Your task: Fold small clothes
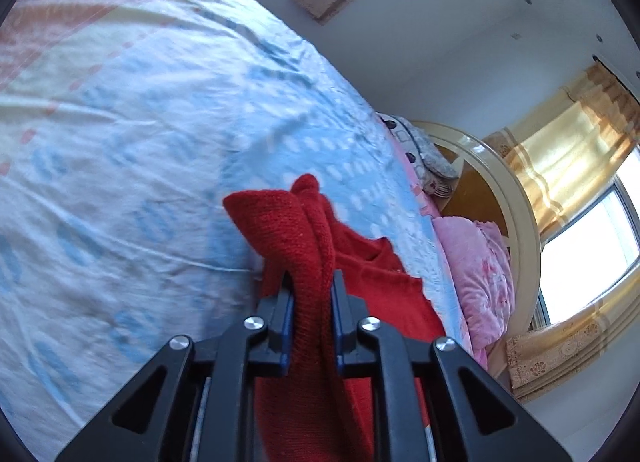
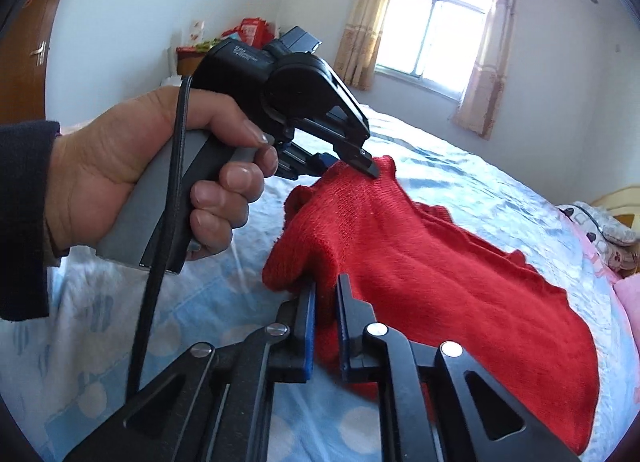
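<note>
The red knitted garment (image 2: 432, 262), small and sweater-like, lies partly on the bed (image 2: 460, 165) over a blue-and-white patterned sheet (image 1: 140, 133), its far right part spread flat and its near left edge bunched and raised off the sheet. That raised edge is pinched at two points. In the right wrist view the right gripper (image 2: 326, 318) has its jaws closed nearly together on a thick roll of the knit at the near corner, and the left gripper (image 2: 370, 165), held in a person's hand (image 2: 132, 169), grips the farther corner of the same edge with its tips closed on the fabric. The left wrist view confirms this: the left gripper (image 1: 310, 294) has a fold of red knit squeezed between its blue pads (image 1: 289, 314), and cloth hangs below them. The step in hand looks like the start of a fold, both corners taken and the edge just clear of the bed. The next move probably calls for carrying both corners together across toward the flat far right part, keeping the edge taut and level so that it lands straight. A pink quilt (image 1: 480, 274) sits at the bed's far end.
</note>
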A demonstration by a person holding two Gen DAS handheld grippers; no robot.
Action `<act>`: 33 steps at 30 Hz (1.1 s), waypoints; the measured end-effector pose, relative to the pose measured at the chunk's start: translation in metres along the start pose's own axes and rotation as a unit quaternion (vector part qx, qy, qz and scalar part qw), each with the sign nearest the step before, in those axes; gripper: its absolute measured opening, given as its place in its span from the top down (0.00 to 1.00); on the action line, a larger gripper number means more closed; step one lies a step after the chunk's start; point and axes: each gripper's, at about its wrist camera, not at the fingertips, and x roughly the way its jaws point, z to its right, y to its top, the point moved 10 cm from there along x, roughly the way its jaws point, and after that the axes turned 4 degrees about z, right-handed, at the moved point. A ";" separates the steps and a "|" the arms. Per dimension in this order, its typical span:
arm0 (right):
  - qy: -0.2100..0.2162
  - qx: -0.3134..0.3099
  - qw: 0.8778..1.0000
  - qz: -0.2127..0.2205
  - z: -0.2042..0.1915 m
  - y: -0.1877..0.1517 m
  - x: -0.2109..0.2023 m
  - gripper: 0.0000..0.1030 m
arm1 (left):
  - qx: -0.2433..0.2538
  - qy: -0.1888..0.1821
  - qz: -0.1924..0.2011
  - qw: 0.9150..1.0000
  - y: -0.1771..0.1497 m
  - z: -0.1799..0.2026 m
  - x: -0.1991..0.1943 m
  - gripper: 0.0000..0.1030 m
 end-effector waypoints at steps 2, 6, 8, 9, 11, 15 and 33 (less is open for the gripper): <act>0.001 0.014 1.000 0.004 0.008 0.000 -0.006 0.93 | 0.003 -0.007 0.000 1.000 0.000 0.011 0.005 0.85; -0.001 0.036 0.999 0.005 0.024 -0.004 -0.014 0.94 | -0.002 -0.015 -0.002 1.000 -0.005 0.025 0.011 0.85; -0.001 0.049 0.999 0.003 0.031 -0.009 -0.017 0.94 | 0.000 -0.021 -0.003 1.000 -0.006 0.034 0.013 0.85; 0.001 0.056 0.998 0.002 0.035 -0.012 -0.017 0.94 | 0.003 -0.024 -0.003 1.000 -0.007 0.040 0.015 0.85; 0.003 0.071 0.997 0.003 0.042 -0.014 -0.019 0.94 | 0.011 -0.028 -0.004 1.000 -0.008 0.051 0.016 0.85; -0.005 0.087 0.996 0.020 0.056 -0.015 -0.029 0.94 | 0.022 -0.041 -0.005 0.999 -0.010 0.075 0.021 0.85; -0.040 0.146 0.988 0.037 0.124 -0.030 -0.071 0.94 | 0.068 -0.073 -0.027 0.995 -0.028 0.159 0.071 0.85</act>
